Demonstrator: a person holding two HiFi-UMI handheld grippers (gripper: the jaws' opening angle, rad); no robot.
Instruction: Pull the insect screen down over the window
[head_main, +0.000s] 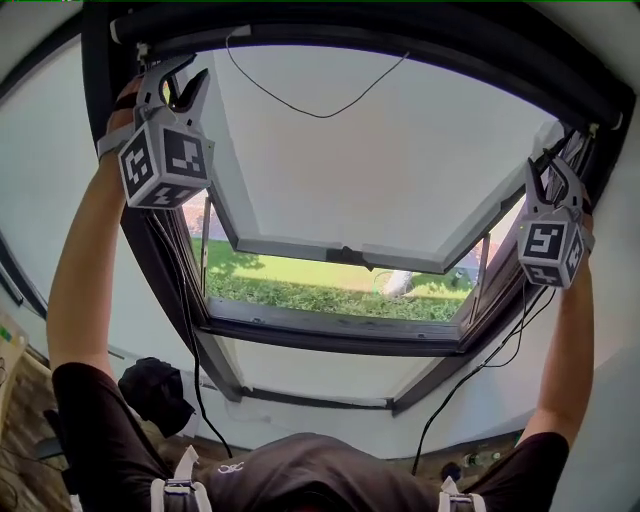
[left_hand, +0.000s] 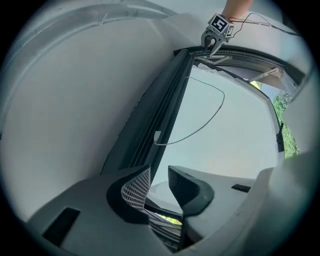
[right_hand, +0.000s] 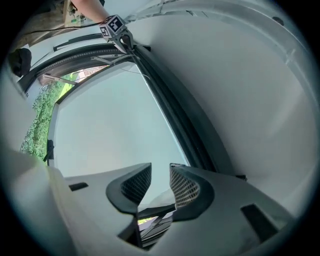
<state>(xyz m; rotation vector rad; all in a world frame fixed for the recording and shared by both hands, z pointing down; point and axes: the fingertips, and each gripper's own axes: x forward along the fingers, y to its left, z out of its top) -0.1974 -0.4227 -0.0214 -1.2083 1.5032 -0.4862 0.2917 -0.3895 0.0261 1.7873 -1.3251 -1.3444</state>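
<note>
The insect screen is rolled up in a dark cassette bar (head_main: 380, 40) along the top of the roof window frame. The same bar (left_hand: 160, 110) runs away from me in the left gripper view and shows again (right_hand: 185, 130) in the right gripper view. A thin cord (head_main: 310, 105) hangs in a loop below it. My left gripper (head_main: 178, 88) is raised to the bar's left end, jaws apart, nothing between them (left_hand: 159, 185). My right gripper (head_main: 552, 175) is up at the frame's right corner, also open and empty (right_hand: 160, 180).
The window sash (head_main: 400, 160) is swung outward, with grass (head_main: 320, 290) below it. Black cables hang down the left (head_main: 190, 340) and right (head_main: 470, 370) of the frame. A dark bundle (head_main: 155, 390) lies low left. White sloped wall (head_main: 40, 170) surrounds the window.
</note>
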